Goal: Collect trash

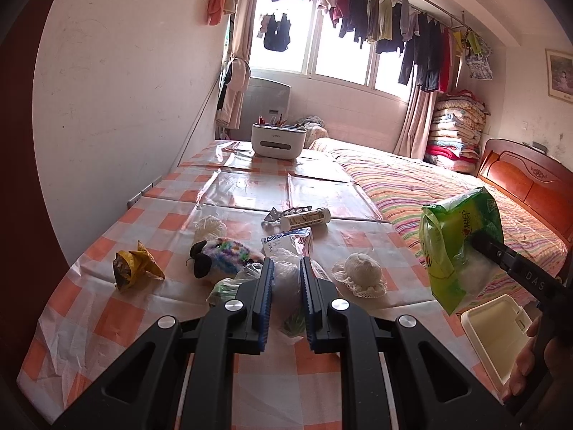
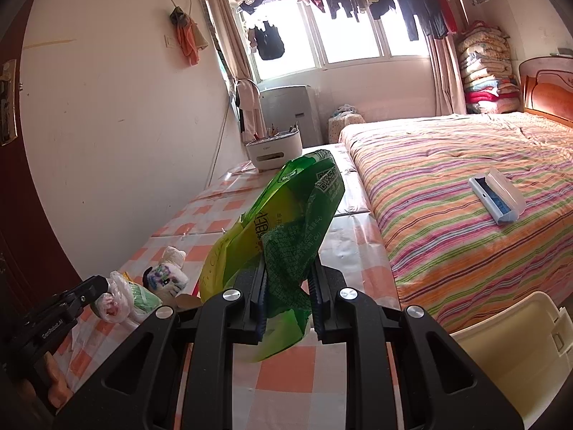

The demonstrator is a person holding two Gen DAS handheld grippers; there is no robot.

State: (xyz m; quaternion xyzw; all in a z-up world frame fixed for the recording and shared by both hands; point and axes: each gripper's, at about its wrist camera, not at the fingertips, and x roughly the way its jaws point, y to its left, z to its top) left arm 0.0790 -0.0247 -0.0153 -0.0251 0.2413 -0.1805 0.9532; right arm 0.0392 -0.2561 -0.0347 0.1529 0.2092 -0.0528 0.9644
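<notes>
Checked orange-and-white tablecloth [image 1: 150, 222] beside a striped bed [image 1: 422, 186] under a window hung with laundry; left gripper [image 1: 286, 279] clamped tight on a crumpled clear plastic bag [image 1: 286, 286]; yellow wrapper [image 1: 134, 265], plush toy [image 1: 222, 256], white tube [image 1: 304, 219] and knitted cap [image 1: 360, 274] strewn ahead; cream bin [image 1: 494, 333] at the table's right edge. Over on the right wrist view, right gripper [image 2: 288, 283] pinched on a green snack bag [image 2: 286, 222] held clear above the cloth; left gripper [image 2: 96, 286] low left with its plastic bag [image 2: 114, 302]; bin [image 2: 512, 354] low right.
</notes>
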